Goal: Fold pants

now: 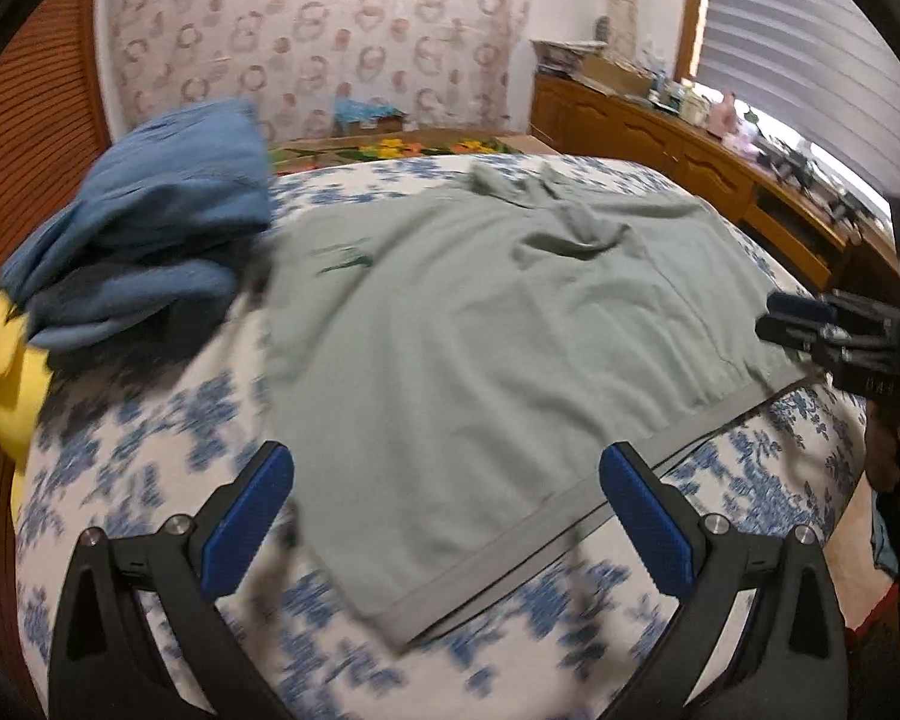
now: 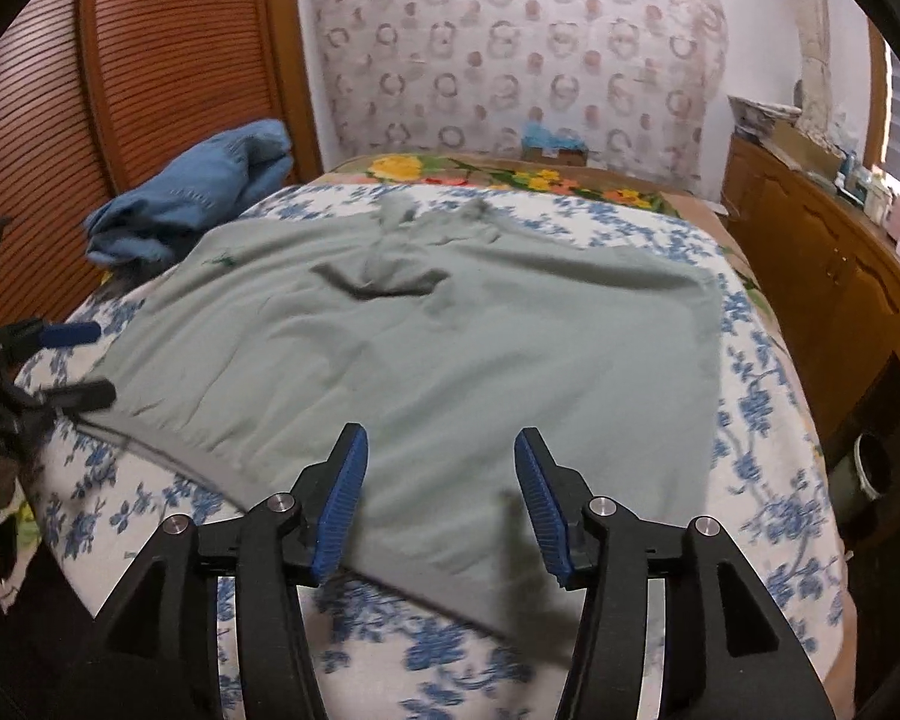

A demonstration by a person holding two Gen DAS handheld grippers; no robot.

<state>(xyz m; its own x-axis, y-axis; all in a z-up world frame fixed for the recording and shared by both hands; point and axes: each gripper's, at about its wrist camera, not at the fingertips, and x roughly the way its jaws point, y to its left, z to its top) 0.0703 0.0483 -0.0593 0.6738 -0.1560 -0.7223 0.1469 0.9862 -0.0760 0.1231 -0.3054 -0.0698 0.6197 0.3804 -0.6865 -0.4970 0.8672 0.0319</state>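
Across the middle of both views: grey-green pants [image 1: 498,312] spread flat on a bed with a blue-flowered white cover [image 1: 768,474], waistband edge nearest the cameras, running diagonally from lower centre to right in the left wrist view. Some creasing and a small fold near the far end, toward the upper centre. No visible contact between cloth and either set of pads.

Left gripper [image 1: 447,519], at the bottom of its own view: jaws wide apart, nothing between the blue pads, poised over the waistband corner. Seen again at the left edge of the right wrist view [image 2: 81,363], fingers apart beside the cloth's edge.

Right gripper [image 2: 441,504], bottom centre of its view: jaws parted, empty, above the near hem. Visible also at the right edge of the left wrist view [image 1: 792,324].

Upper left: heap of blue denim clothes [image 1: 150,222], with a yellow item [image 1: 0,360] below it. Right side: wooden cabinet [image 2: 822,276]. Far centre: patterned wallpaper [image 2: 510,48].
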